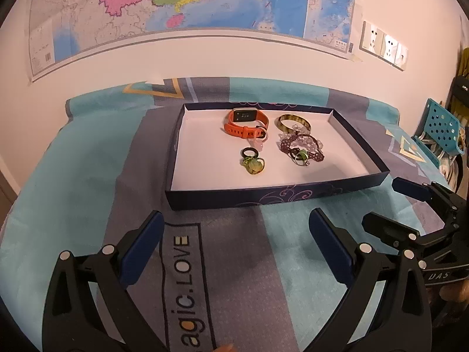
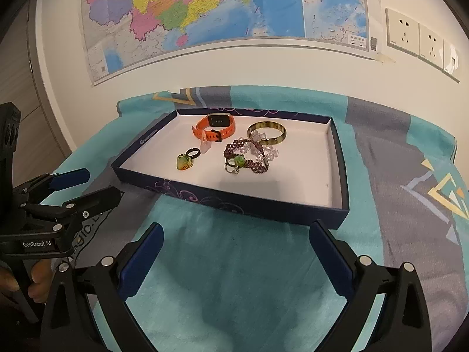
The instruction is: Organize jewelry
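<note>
left wrist view shows the jewelry already inside the shallow box (image 1: 360,149): orange watch (image 1: 246,123), bangle (image 1: 293,123), beaded bracelet (image 1: 302,146), black ring (image 1: 249,153) and green pendant (image 1: 254,166). nothing lies loose on the cloth (image 1: 88,176), so gathering looks done; only tidier spacing may remain. left gripper (image 1: 236,245) and right gripper (image 2: 234,252) hover before the box, jaws wide apart, empty.

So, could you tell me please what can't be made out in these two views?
- Watch screen: too small to read in either view.
- Purple beaded bracelet and clear beads: tangled together, so whether they are one piece or two is unclear.
- Tablecloth lettering: start cut off by the bottom edge, left wrist view.
- Map: top cropped, labels too small to read.
</note>
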{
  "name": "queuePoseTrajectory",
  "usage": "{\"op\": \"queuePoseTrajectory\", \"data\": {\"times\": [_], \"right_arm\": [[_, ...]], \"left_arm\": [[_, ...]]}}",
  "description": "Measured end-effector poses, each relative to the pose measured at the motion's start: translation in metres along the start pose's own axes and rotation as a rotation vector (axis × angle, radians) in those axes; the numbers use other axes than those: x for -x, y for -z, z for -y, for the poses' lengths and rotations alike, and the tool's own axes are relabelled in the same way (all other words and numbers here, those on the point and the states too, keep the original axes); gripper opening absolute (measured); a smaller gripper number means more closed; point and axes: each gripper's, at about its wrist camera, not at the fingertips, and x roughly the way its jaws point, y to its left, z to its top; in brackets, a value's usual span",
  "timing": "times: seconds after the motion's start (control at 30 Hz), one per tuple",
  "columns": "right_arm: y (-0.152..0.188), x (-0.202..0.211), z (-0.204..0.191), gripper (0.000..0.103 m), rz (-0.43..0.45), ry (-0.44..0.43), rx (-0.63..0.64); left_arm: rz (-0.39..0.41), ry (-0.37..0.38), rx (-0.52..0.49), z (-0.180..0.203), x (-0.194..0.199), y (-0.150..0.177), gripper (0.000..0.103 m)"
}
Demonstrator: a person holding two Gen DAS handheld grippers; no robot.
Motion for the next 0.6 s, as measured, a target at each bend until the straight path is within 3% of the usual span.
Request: {"op": "queuePoseTrajectory", "data": {"times": [0.6], "right_arm": [[0.0061,0.0047,-0.0048,0.096,-0.007,-0.017,-0.006]], "left_arm": [[-0.008,0.009,0.008,0.0018,0.0071,0.007,0.097]]}}
